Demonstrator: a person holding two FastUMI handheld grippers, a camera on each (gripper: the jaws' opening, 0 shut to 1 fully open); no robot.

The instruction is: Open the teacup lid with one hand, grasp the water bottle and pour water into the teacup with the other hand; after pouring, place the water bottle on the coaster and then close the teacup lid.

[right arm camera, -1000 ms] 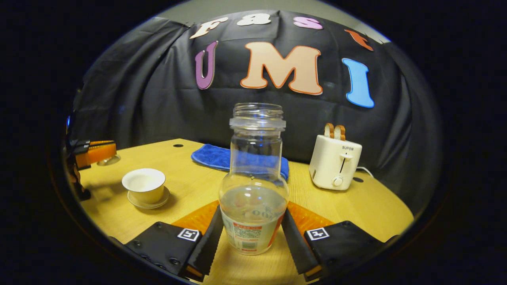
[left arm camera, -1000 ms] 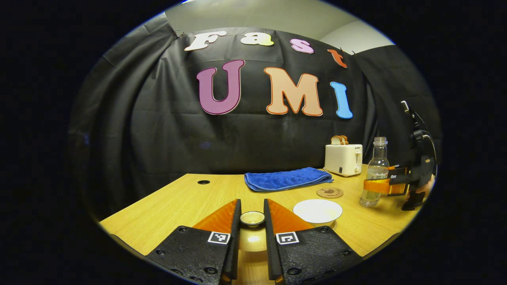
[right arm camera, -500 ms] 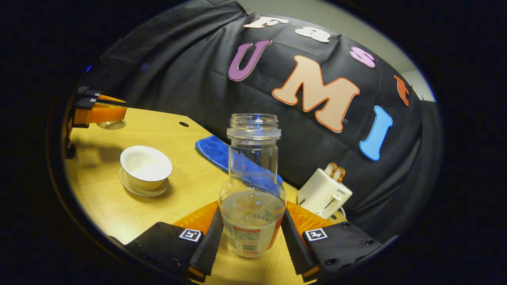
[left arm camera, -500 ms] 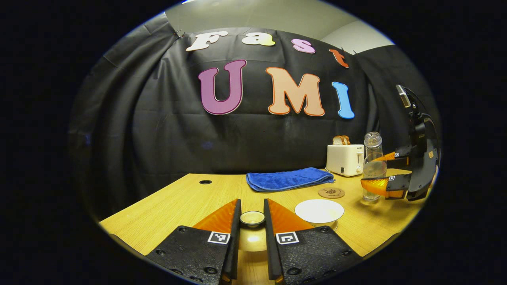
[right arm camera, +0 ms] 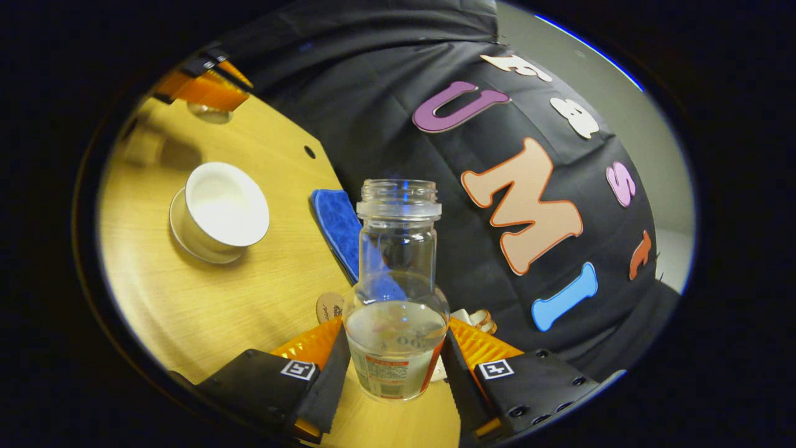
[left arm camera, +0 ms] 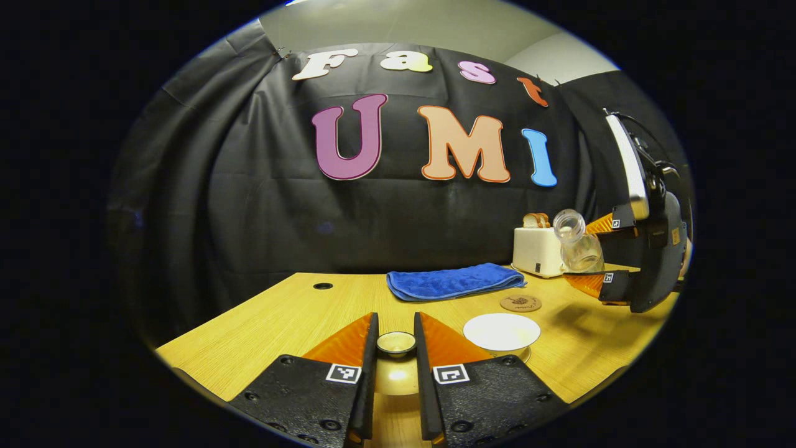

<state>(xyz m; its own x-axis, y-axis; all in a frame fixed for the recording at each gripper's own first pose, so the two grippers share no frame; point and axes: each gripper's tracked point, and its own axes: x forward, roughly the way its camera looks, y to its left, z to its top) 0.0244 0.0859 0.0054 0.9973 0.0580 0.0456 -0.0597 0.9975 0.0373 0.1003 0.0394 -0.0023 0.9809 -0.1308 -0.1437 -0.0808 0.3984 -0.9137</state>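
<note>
Right hand-held gripper (right arm camera: 395, 367) is clamped on the water bottle (right arm camera: 397, 311), both fingers pressing its lower body; bottle is uncapped, water in the bottom part. In the left gripper view the bottle (left arm camera: 575, 246) is off the desk (left arm camera: 292, 311) at 3 o'clock, tilted with its mouth toward the toaster (left arm camera: 536, 249), the right hand-held gripper (left arm camera: 597, 258) around it.

Left hand-held gripper (left arm camera: 396, 348) has its fingers close together on the knob of the teacup lid (left arm camera: 396, 343); the lid's rim is hidden between them.

Teacup (left arm camera: 501, 331) sits open on its saucer, 4 o'clock of the lid. The right gripper view looks down into it (right arm camera: 221, 208) at 10 o'clock.

Coaster (left arm camera: 520, 303) lies between teacup and toaster, nothing on it; blue towel (left arm camera: 454, 281) at 12 o'clock.
</note>
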